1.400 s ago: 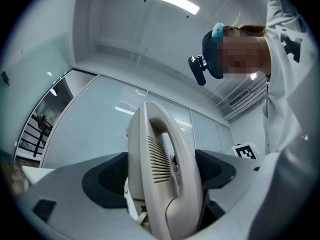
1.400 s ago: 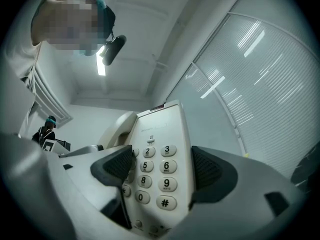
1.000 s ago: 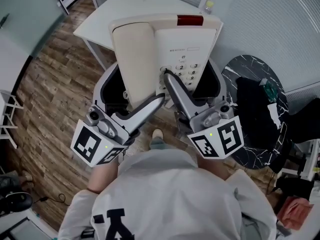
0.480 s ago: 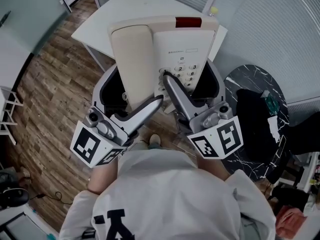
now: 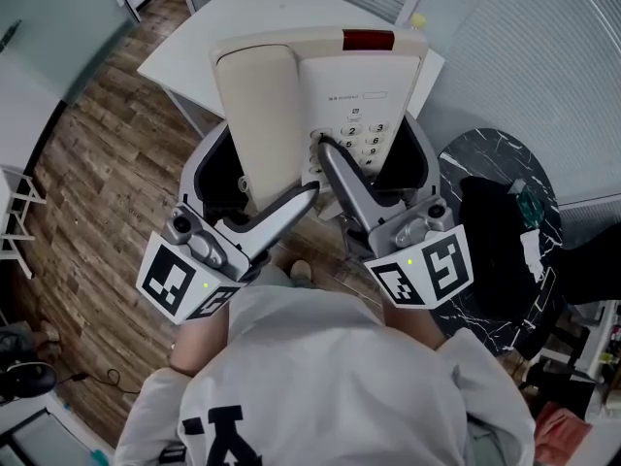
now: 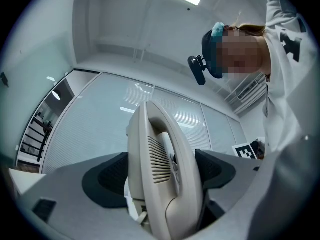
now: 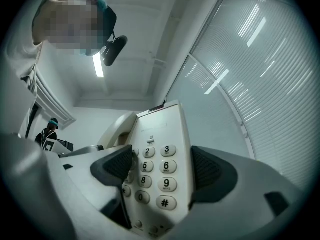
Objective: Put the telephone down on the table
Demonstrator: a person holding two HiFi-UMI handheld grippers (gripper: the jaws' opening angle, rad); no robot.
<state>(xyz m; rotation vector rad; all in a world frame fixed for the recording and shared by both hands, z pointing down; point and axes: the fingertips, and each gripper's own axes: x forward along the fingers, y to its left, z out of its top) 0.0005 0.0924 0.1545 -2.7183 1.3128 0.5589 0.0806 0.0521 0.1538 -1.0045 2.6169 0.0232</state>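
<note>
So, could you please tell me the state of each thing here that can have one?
telephone: held up in the air by both grippers, not on the table.
handset: seated on the telephone's cradle.
left gripper: shut on the telephone's handset side.
right gripper: shut on the telephone's keypad side.

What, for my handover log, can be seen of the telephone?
The telephone is a cream plastic desk set: handset seated at left, numbered keypad at right, a red strip at the top edge. It is held in the air, the left tool shut on the handset side, the right tool on the keypad side.
</note>
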